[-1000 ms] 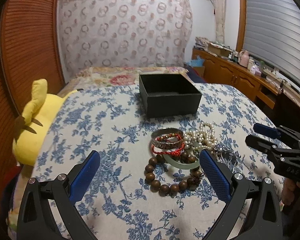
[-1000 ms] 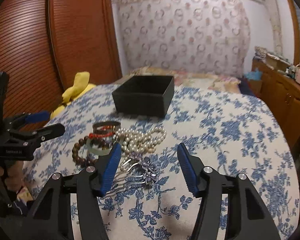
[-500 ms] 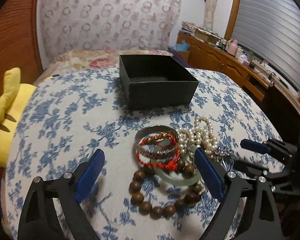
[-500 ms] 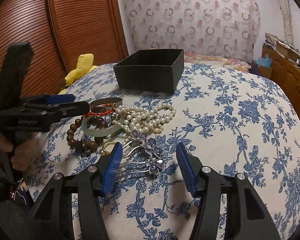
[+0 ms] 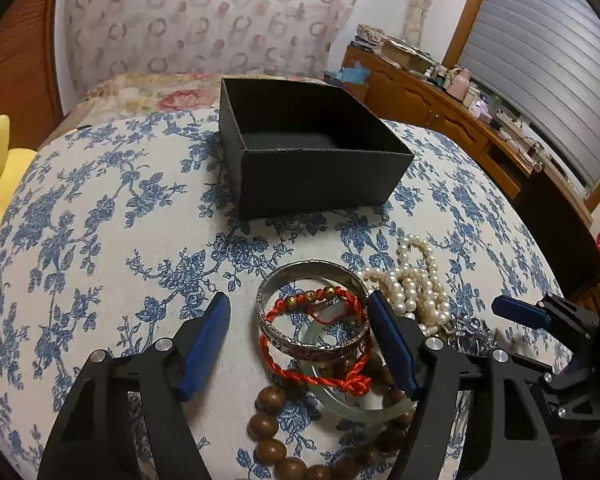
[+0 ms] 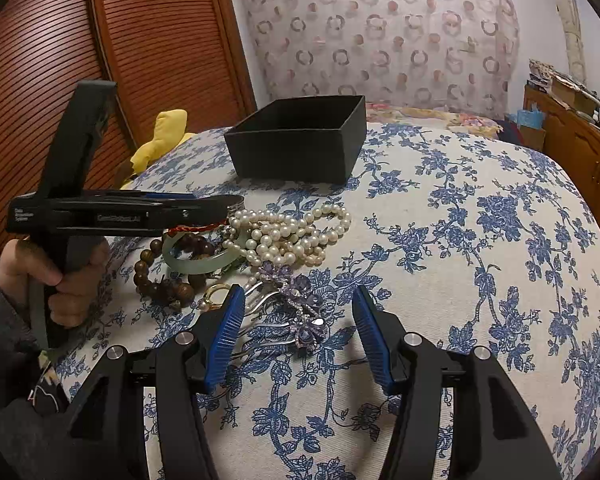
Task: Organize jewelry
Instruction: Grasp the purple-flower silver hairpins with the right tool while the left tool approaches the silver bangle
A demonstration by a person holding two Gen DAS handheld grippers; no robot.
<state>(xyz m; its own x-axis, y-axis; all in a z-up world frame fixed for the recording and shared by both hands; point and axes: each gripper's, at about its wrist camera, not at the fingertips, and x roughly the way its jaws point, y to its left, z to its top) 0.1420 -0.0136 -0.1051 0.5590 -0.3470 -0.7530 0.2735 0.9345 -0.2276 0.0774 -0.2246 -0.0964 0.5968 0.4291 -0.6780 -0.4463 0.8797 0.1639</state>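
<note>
Left wrist view: left gripper closing around the bangle, pads not yet touching. The red cord tangled through it could drag the beads below along.

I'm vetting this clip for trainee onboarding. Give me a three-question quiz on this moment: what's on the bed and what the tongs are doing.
1. True or false: the black box already holds jewelry.
2. Which piece lies between the left tongs' closing pads? A) pearl necklace B) silver bangle C) purple flower hair comb
3. Fill in: the right tongs hang over the ____.

Key: 1. False, what shows of its inside is empty. 2. B, with the red cord bracelet draped through it. 3. Purple flower hair comb; pads clear of it.
</note>
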